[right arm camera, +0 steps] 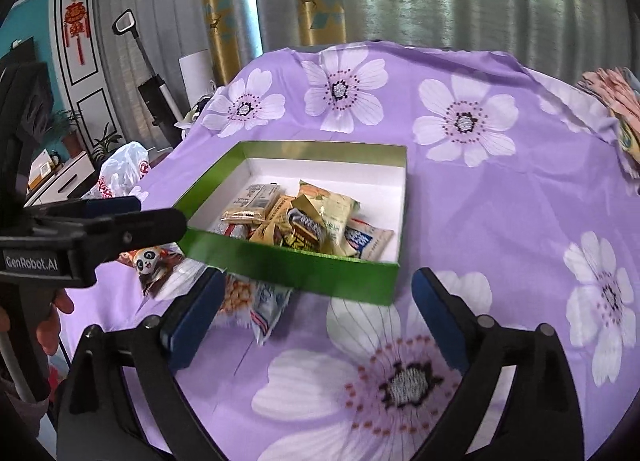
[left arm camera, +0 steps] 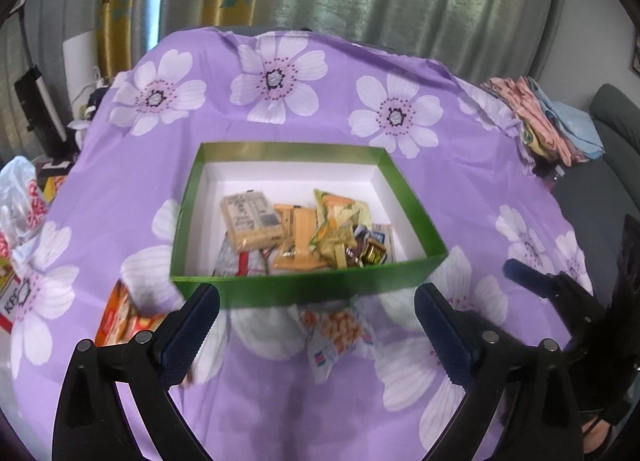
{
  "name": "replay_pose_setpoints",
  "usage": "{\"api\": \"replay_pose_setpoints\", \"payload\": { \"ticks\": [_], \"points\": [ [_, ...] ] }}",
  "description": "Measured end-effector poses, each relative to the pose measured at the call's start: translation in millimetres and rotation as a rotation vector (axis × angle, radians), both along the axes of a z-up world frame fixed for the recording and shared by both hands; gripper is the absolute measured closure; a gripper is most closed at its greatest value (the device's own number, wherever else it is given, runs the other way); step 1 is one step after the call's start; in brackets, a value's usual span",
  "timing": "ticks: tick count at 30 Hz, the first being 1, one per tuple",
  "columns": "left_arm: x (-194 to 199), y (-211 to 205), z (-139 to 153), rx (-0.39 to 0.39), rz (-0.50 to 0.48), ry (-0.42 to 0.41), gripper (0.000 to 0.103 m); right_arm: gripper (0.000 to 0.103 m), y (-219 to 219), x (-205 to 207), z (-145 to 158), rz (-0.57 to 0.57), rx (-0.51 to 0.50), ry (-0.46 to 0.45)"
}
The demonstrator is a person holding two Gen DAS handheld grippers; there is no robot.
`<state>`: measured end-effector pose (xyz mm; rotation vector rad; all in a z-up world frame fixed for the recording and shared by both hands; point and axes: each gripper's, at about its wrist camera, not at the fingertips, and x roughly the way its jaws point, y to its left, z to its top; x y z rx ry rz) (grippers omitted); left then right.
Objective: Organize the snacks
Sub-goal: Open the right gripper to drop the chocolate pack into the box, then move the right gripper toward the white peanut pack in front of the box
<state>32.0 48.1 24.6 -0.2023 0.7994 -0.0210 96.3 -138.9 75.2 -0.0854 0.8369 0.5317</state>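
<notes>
- Green box (left arm camera: pixel 304 285) sits mid-tabletop on purple flowered cloth (left arm camera: pixel 460 189), open top, white inside.
- Snack packets (left arm camera: pixel 304 233) piled in box, toward its near wall & near-right corner.
- Peanut packet (left arm camera: pixel 340 331) lies on cloth just outside box's near wall; panda packet (right arm camera: pixel 154 265) off near-left corner.
- Orange packet (left arm camera: pixel 120 319) nearer left table edge.
- Left gripper (left arm camera: pixel 316 325): jaws wide apart, nothing held, above the peanut packet.
- Right gripper (right arm camera: pixel 318 313): jaws wide apart, nothing held, by near-right corner of box.
- Folded cloths (left arm camera: pixel 548 121) at far-right table corner.
</notes>
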Motion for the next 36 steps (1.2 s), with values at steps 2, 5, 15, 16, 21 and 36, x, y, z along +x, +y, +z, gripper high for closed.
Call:
{"api": "replay_pose_setpoints", "payload": {
  "ticks": [2, 5, 15, 16, 21, 36],
  "points": [
    [-6, 0, -2, 0.001, 0.016, 0.011, 0.005, 0.006, -3, -7, 2, -0.001, 0.010, 0.003],
    [-13, 0, -8, -0.024, 0.017, 0.043, 0.005, 0.006, -5, -18, 4, 0.002, 0.011, 0.005],
    [-36, -5, -16, -0.033, 0.019, 0.072, 0.005, 0.005, -9, -42, 12, -0.004, 0.002, -0.003],
    [-38, -5, -16, -0.035, 0.016, 0.073, 0.005, 0.005, -9, -44, 12, -0.005, 0.003, -0.002],
    [-44, -5, -18, -0.034, 0.009, 0.073, 0.005, 0.005, -9, -52, 13, -0.010, 0.004, 0.000],
    [-42, 7, -39, -0.087, -0.013, 0.087, 0.005, 0.005, 9, -52, -11, 0.026, -0.040, 0.056]
  ]
}}
